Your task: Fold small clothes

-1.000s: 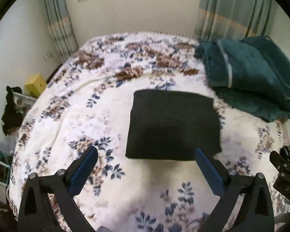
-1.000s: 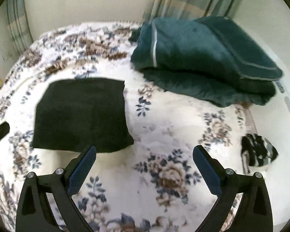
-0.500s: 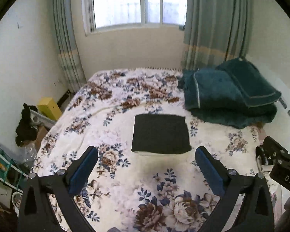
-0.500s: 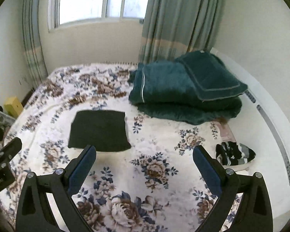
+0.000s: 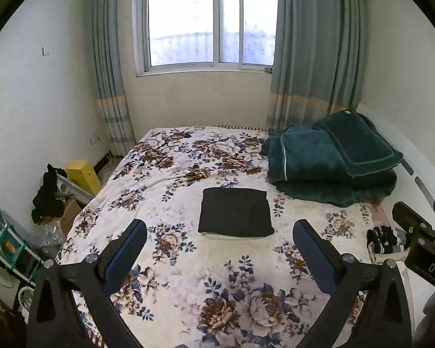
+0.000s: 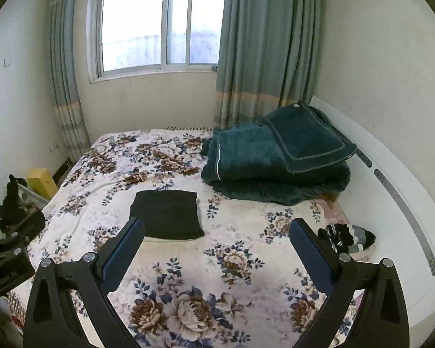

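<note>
Both grippers (image 5: 219, 233) (image 6: 216, 232) agape, empty — folded black garment (image 5: 236, 216) perhaps untouched, well beyond.

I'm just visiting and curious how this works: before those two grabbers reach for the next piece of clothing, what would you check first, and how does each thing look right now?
1. Left gripper empty, jaws apart: ok.
2. Right gripper empty, jaws apart: ok.
3. Black folded garment lies flat and squared on the floral bedspread, nothing touching it: ok.
4. Next item to fold: a black-and-grey striped clothing pile sits at the bed's right edge, in view of both cameras: ok.
5. Whether that pile is one piece or several: cannot tell.
6. Folding space: open bedspread in front of the folded garment, away from the teal blankets: ok.
</note>
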`<control>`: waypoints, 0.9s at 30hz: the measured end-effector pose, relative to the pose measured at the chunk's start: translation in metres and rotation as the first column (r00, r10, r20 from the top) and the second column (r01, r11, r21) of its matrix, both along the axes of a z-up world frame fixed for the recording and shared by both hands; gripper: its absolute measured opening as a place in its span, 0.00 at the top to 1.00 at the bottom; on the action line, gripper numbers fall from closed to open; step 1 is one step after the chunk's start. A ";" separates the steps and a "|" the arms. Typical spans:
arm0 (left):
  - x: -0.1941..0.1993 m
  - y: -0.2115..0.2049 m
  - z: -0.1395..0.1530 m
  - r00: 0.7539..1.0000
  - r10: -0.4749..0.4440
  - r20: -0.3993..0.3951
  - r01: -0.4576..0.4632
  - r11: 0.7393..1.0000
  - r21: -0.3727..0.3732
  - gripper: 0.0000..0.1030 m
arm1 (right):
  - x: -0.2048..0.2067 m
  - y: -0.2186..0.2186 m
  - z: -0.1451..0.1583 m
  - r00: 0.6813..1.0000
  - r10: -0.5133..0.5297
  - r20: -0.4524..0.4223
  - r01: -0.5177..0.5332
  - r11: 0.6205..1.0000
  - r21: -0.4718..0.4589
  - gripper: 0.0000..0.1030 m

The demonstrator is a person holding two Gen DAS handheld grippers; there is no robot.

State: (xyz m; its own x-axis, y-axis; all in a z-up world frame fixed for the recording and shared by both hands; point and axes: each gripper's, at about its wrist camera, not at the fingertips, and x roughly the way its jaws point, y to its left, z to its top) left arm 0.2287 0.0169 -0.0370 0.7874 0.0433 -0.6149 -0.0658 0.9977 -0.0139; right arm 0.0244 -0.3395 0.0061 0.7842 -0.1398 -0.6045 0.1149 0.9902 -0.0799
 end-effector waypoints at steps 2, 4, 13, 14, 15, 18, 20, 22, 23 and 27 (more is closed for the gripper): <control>-0.006 -0.002 0.001 1.000 0.005 -0.002 -0.005 1.000 0.000 0.00 | -0.012 -0.001 0.008 1.000 0.007 0.011 -0.007 1.000 0.006 0.01; -0.011 -0.003 0.004 1.000 0.008 -0.013 -0.009 1.000 -0.006 0.00 | -0.015 -0.003 0.011 1.000 0.013 0.018 -0.013 1.000 0.004 0.01; -0.026 -0.007 0.014 1.000 0.023 0.017 -0.023 1.000 0.006 0.00 | -0.023 -0.012 0.019 0.998 0.050 0.032 -0.050 0.999 0.021 0.00; -0.027 -0.007 0.015 0.999 0.026 0.020 -0.026 1.000 0.006 0.00 | -0.025 -0.012 0.020 0.998 0.054 0.036 -0.055 0.998 0.020 0.00; -0.028 -0.007 0.016 0.999 0.025 0.022 -0.025 1.000 0.006 0.00 | -0.026 -0.011 0.022 0.997 0.059 0.039 -0.060 0.998 0.019 0.00; -0.032 -0.007 0.017 0.999 0.031 0.030 -0.031 0.999 0.009 0.00 | -0.027 -0.012 0.024 0.996 0.072 0.045 -0.073 0.997 0.023 0.00; -0.033 -0.007 0.018 0.999 0.035 0.035 -0.035 0.999 0.009 0.00 | -0.029 -0.012 0.026 0.996 0.074 0.050 -0.075 0.997 0.021 0.00; -0.035 -0.006 0.018 0.999 0.037 0.037 -0.037 0.999 0.008 0.00 | -0.030 -0.011 0.028 0.995 0.081 0.049 -0.083 0.996 0.025 0.00; -0.035 -0.006 0.018 0.999 0.037 0.039 -0.038 0.999 0.008 0.00 | -0.030 -0.011 0.028 0.995 0.083 0.050 -0.084 0.996 0.026 0.00; -0.039 -0.006 0.021 0.998 0.039 0.049 -0.040 0.999 0.013 0.00 | -0.035 -0.010 0.030 0.995 0.085 0.050 -0.087 0.996 0.031 0.00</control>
State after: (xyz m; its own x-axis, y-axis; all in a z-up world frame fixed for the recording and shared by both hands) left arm 0.1899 0.0108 -0.0159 0.8139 0.0833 -0.5749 -0.1049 0.9945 -0.0045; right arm -0.0106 -0.3493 0.0357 0.8208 -0.0514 -0.5689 0.0322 0.9985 -0.0437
